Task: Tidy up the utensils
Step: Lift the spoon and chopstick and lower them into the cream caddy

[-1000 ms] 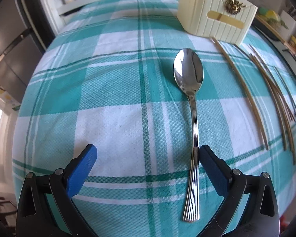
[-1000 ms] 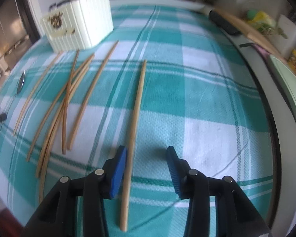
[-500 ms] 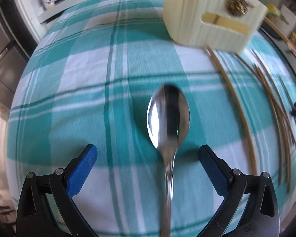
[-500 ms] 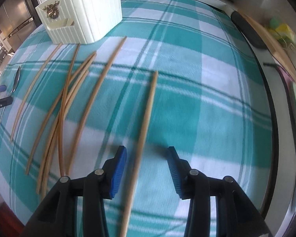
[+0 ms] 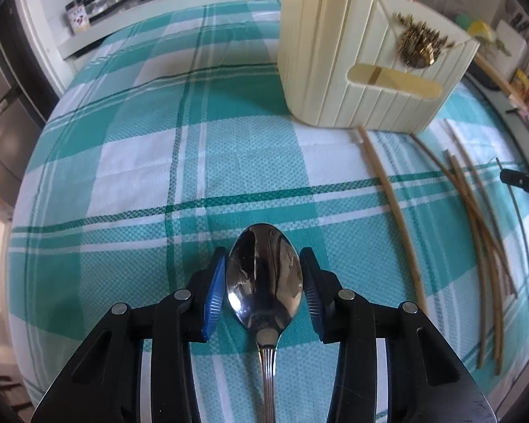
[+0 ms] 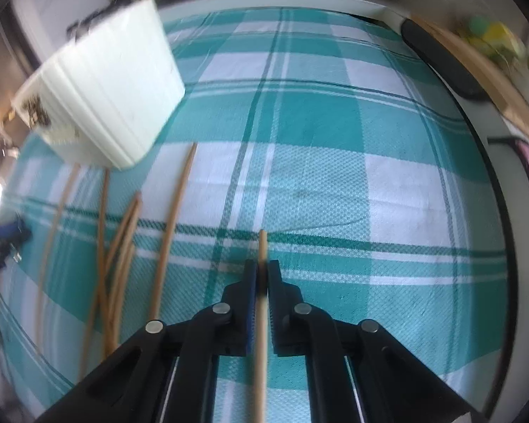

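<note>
In the left wrist view my left gripper (image 5: 263,282) is shut on the bowl of a steel spoon (image 5: 264,278), its blue pads against both sides. The cream ribbed utensil holder (image 5: 363,60) stands ahead to the right. In the right wrist view my right gripper (image 6: 261,278) is shut on a single wooden chopstick (image 6: 261,317), whose tip pokes out past the pads. Several more chopsticks (image 6: 120,246) lie to its left, below the holder (image 6: 105,95).
A teal and white checked cloth (image 5: 158,162) covers the table. Loose chopsticks (image 5: 476,225) lie right of the spoon. Jars (image 5: 77,17) stand on a far counter. A dark object (image 6: 437,60) and a wooden strip (image 6: 476,70) lie along the right table edge.
My left gripper moved forward along the spoon and closed on its bowl. My right gripper moved forward along the chopstick and closed on it near its far tip.
</note>
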`<action>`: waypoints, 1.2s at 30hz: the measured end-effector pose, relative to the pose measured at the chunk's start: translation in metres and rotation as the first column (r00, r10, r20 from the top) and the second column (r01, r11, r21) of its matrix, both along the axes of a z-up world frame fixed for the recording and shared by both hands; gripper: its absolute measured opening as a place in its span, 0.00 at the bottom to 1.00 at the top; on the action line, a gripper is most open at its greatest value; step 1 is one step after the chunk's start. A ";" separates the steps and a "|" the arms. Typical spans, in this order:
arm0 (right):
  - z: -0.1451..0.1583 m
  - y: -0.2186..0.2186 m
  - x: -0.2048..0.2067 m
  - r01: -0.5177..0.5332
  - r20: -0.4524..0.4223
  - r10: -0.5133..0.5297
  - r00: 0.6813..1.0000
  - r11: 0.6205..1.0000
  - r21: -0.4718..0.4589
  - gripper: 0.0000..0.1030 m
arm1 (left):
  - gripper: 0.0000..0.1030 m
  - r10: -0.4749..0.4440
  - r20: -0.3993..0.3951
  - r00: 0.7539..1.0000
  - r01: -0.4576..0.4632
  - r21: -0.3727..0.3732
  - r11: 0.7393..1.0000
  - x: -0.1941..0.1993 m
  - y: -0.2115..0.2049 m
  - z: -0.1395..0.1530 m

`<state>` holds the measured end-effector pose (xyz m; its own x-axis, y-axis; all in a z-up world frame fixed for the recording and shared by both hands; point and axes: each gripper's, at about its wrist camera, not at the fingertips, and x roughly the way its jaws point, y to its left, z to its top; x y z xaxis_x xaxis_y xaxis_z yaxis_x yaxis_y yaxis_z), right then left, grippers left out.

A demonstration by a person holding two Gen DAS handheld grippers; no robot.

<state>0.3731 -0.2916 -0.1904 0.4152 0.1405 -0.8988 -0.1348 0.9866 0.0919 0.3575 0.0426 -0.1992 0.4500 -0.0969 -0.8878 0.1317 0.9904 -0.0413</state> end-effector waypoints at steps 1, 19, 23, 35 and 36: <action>0.006 0.000 -0.003 0.002 0.020 -0.003 1.000 1.000 0.012 0.06 | 0.40 0.002 0.018 1.000 -0.002 -0.011 1.000 -0.004 0.001 0.004; 0.161 -0.008 -0.120 -0.115 0.398 0.064 0.915 0.988 0.107 0.06 | 0.40 -0.026 0.337 0.941 0.088 -0.171 0.981 -0.104 0.024 0.138; 0.174 -0.002 -0.136 -0.124 0.441 0.070 0.895 0.988 0.094 0.06 | 0.40 -0.022 0.365 0.931 0.097 -0.188 0.977 -0.111 0.024 0.151; 0.207 0.011 -0.141 -0.157 0.505 0.096 0.857 0.985 0.079 0.06 | 0.40 -0.028 0.374 0.927 0.105 -0.187 0.977 -0.112 0.025 0.165; 0.208 0.013 -0.140 -0.161 0.506 0.102 0.856 0.984 0.075 0.06 | 0.40 -0.030 0.373 0.927 0.107 -0.187 0.976 -0.111 0.026 0.166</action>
